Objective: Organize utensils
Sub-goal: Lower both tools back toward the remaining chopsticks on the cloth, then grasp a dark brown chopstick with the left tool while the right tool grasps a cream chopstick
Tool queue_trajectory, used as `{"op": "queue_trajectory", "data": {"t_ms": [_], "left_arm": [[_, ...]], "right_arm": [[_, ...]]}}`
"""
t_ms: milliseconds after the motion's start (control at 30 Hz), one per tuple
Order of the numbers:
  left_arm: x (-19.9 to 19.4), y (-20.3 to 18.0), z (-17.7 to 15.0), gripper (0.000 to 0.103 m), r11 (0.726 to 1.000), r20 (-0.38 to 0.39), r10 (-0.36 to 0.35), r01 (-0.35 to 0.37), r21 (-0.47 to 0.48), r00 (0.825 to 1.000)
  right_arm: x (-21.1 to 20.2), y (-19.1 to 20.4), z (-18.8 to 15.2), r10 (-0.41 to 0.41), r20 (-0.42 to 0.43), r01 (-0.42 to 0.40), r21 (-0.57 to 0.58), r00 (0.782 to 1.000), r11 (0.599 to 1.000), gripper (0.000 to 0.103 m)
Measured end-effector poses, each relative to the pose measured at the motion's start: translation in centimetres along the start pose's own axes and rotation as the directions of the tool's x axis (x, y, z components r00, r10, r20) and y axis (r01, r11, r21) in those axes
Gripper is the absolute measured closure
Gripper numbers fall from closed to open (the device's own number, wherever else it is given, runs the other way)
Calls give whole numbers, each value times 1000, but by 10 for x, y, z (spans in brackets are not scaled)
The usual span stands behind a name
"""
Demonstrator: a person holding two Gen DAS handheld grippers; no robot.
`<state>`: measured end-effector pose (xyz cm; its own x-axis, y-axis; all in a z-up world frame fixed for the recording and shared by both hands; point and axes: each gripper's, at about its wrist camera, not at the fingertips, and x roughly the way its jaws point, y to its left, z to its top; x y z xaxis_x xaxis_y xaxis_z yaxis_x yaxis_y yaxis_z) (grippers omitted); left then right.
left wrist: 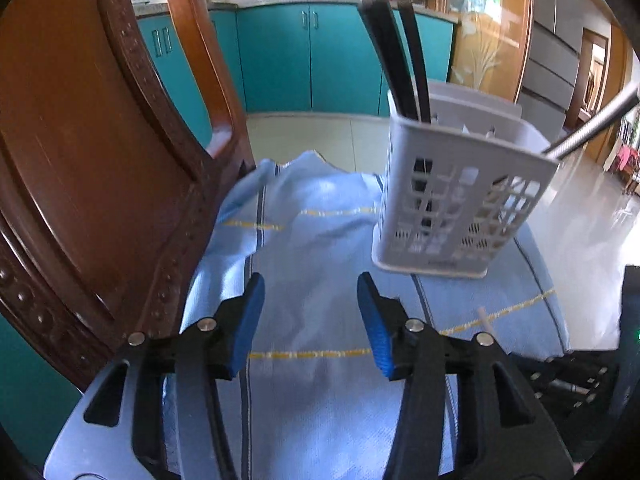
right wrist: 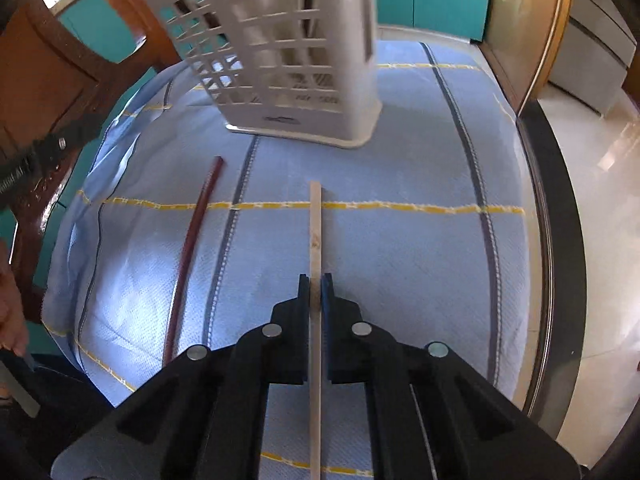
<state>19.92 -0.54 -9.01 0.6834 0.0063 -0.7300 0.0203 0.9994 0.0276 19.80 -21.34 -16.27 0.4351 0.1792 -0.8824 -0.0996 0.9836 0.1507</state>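
While the pale wooden chopstick (right wrist: pixel 315 248) lies lengthwise at lower centre on the blue cloth (right wrist: pixel 400 260), the right hand-held gripper (right wrist: pixel 315 292) is clamped on it. Left of it lies a dark red chopstick (right wrist: pixel 192 240); the white utensil basket (right wrist: pixel 288 60) stands at upper centre. The left hand-held gripper (left wrist: pixel 311 320) gapes, holding nothing.

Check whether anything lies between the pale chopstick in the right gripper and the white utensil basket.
Nothing visible does. The right gripper is shut on the pale chopstick, and only bare blue cloth lies ahead up to the utensil basket. The dark red chopstick lies off to the left.
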Motion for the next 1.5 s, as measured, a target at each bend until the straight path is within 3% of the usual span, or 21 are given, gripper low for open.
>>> {"op": "queue_trajectory", "data": {"t_ms": [967, 1133, 1333, 1500], "left_arm": [[28, -20, -28, 45, 996, -143, 6, 6, 85, 990], [31, -21, -29, 44, 995, -152, 6, 8, 95, 988], [34, -22, -32, 42, 994, -167, 9, 9, 108, 986], [35, -25, -34, 42, 993, -171, 10, 10, 119, 985]], "right_arm": [[4, 8, -1, -7, 11, 7, -33, 1000, 999, 94], [3, 8, -1, -18, 25, 19, -40, 1000, 999, 79], [4, 9, -1, -29, 33, 31, -52, 999, 998, 68], [4, 11, -2, -34, 34, 36, -59, 999, 998, 67]]}}
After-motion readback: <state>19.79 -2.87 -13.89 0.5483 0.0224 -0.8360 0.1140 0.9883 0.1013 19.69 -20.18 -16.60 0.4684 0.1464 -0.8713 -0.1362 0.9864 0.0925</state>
